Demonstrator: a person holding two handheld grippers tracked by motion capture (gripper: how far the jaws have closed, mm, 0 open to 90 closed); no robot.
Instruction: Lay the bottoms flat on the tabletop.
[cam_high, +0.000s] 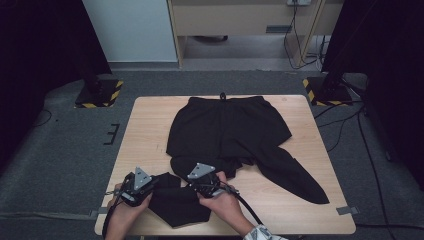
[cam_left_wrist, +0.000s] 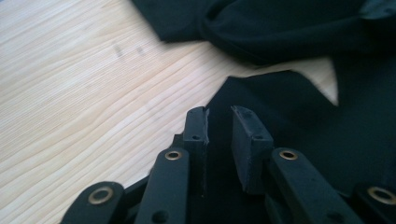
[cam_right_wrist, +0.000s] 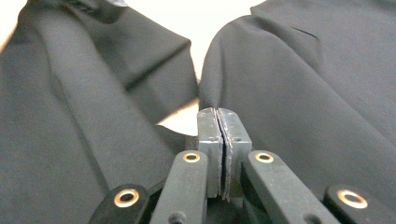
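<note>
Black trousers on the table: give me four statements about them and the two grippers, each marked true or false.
1. The black trousers lie on a wooden table. True.
2. The right gripper has its jaws wide apart. False: they are pressed together.
3. The left gripper has a gap between its jaws. True.
4. The waistband lies at the table's near edge. False: it lies at the far edge, away from the person.

Wooden table (cam_high: 150, 120), grey carpet (cam_high: 60, 160), striped stand bases (cam_high: 100, 94), floor cables (cam_high: 345, 120)
</note>
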